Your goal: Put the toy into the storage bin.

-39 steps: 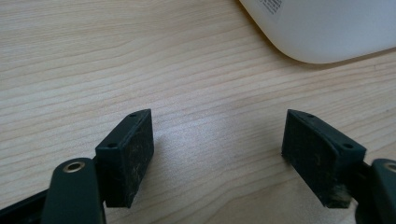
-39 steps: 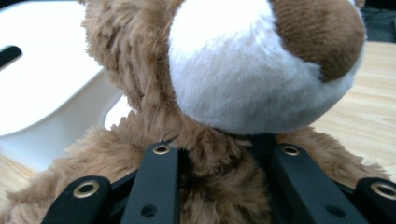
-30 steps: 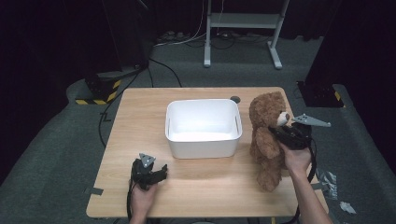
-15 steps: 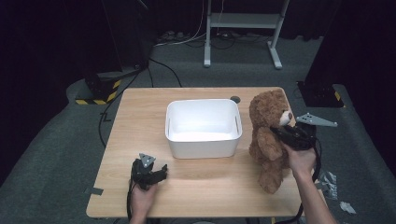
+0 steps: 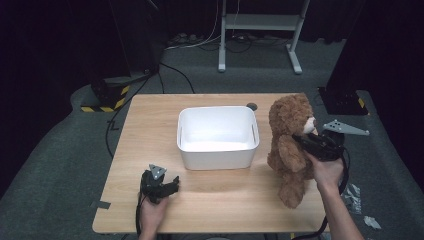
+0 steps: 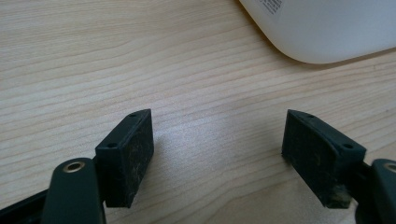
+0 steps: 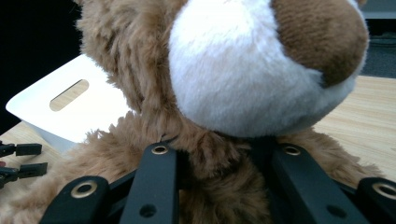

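Teddy bear is now more upright vs a sec ago, head higher, feet near the table's right edge, just right of the white bin; right gripper is pinched tight on its neck under the muzzle, so I'd say the lift twd the bin is underway. Bin is empty inside. Left gripper rests on the wooden table w/ jaws spread wide, nothing btwn them, not moved.
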Demonstrator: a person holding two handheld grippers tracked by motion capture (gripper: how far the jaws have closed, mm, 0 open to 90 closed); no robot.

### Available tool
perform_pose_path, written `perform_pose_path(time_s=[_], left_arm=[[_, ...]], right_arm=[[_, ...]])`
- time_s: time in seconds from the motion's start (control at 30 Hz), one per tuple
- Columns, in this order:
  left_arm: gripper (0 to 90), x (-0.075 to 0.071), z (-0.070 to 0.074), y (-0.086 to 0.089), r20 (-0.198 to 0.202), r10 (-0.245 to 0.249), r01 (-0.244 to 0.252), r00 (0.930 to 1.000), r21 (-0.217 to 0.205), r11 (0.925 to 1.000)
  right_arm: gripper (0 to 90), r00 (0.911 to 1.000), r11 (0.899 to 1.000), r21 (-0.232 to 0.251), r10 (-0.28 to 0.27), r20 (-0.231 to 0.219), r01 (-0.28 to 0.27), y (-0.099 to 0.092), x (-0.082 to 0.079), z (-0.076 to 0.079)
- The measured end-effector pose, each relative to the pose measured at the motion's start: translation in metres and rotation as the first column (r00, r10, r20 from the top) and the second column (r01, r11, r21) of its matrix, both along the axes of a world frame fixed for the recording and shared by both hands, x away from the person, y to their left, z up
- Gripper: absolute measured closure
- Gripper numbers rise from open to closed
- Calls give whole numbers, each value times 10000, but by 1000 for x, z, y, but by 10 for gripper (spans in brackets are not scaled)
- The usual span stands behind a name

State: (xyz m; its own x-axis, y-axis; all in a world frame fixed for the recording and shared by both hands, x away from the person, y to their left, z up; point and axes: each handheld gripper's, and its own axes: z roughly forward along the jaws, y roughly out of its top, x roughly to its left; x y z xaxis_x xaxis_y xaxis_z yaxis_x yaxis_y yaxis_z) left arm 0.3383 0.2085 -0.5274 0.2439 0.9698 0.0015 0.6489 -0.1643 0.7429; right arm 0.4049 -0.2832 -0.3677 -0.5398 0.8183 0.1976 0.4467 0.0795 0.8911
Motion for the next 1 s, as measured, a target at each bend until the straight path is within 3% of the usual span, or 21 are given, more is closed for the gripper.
perform_pose_path(time_s=[0.5, 1.0], left_arm=[[250, 0, 0, 0, -4, -1, 1, 10000, 2, 10000], [250, 0, 0, 0, 4, -10, 10, 10000, 6, 10000]], right_arm=[[713, 9991, 9995, 173, 256, 336, -262, 1, -6, 11], [711, 9988, 9991, 284, 319, 380, -330, -2, -9, 16]])
